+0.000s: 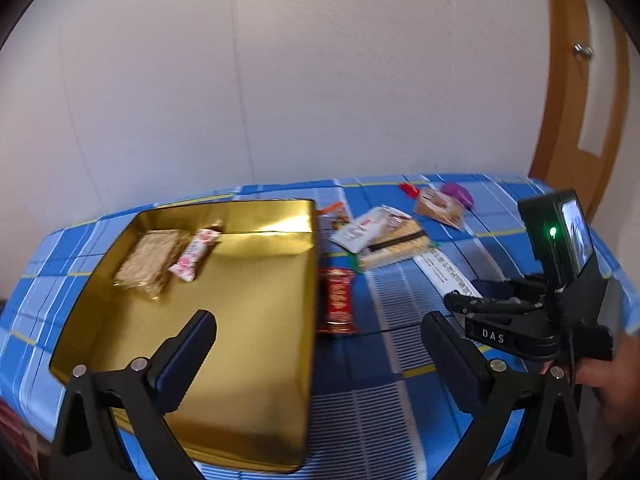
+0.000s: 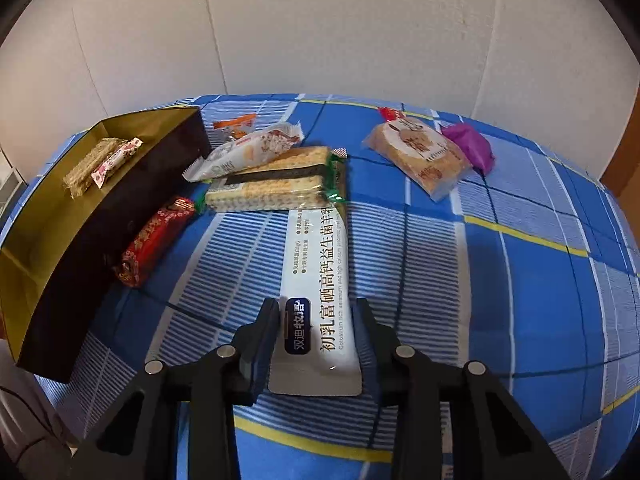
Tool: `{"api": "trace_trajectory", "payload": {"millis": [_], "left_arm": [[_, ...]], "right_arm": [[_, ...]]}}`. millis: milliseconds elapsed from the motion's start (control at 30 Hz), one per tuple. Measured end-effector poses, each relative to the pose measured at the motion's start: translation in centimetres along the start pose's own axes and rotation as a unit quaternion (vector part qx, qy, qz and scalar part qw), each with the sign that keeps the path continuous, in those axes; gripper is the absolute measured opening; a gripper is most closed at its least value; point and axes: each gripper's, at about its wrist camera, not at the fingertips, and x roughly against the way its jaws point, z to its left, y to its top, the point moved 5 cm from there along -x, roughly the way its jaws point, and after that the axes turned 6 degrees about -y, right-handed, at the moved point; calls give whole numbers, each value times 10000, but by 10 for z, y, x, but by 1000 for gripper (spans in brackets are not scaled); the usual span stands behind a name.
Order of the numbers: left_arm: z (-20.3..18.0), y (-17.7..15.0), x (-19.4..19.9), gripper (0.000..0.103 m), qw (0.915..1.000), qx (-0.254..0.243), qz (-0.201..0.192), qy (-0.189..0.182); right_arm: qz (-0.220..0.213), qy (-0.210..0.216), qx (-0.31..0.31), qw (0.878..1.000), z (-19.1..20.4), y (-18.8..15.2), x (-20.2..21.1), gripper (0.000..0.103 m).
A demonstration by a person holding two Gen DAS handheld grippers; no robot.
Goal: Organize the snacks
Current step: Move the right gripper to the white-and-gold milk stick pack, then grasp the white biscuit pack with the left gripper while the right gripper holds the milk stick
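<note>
A long white sachet (image 2: 320, 264) with printed text lies flat on the blue checked cloth. My right gripper (image 2: 316, 320) is shut on its near end, one pad against each long edge. The left wrist view shows that gripper (image 1: 454, 300) at the right, over the sachet (image 1: 444, 276). A gold tray (image 1: 248, 340) holds a golden crispy bar (image 1: 146, 264) and a pink-and-white candy (image 1: 196, 254). My left gripper (image 1: 320, 320) hangs open above the tray's right edge, holding nothing. A red packet (image 1: 338, 300) lies just outside that edge.
Loose on the cloth beyond the sachet are a cracker pack (image 2: 276, 184), a white wrapper (image 2: 248, 152), an orange packet (image 2: 236, 124), a tan biscuit pack (image 2: 420, 156) and a purple piece (image 2: 468, 148). A white wall backs the table. A person's hand (image 1: 612, 380) holds the right gripper.
</note>
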Motion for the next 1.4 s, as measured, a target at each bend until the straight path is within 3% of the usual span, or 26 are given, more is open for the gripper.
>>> {"api": "trace_trajectory", "payload": {"millis": [267,433,567,667,900,1000,1100,1400], "left_arm": [[-25,15,-37,103,9984,-261,489,-52],[-42,45,-86,103,9931,-496,1059,-40],[-45,73,-117,102,9919,-618,1099,-132],[-47,92,-144,90,9906,-616,1189,-274],[-50,99,-191,74,9814,-496,1734,-655],[-47,90,-200,72,9784,-498,1917,-585],[-49,85,-192,69,9792,-445,1835,-741],[-56,74,-165,70,9722,-739,1985,-1001]], "right_arm": [[211,-139,-727,9970,-40,-12,9,38],[201,-108,-803,9965,-43,-14,13,38],[199,-55,-889,9958,-46,-16,14,38],[191,-31,-870,9960,-44,-14,11,38],[152,153,-835,9963,-45,-16,13,38],[160,230,-900,9955,-49,-15,12,34],[194,292,-1053,9938,-57,-18,13,29],[240,459,-1399,9888,-68,-20,14,30]]}}
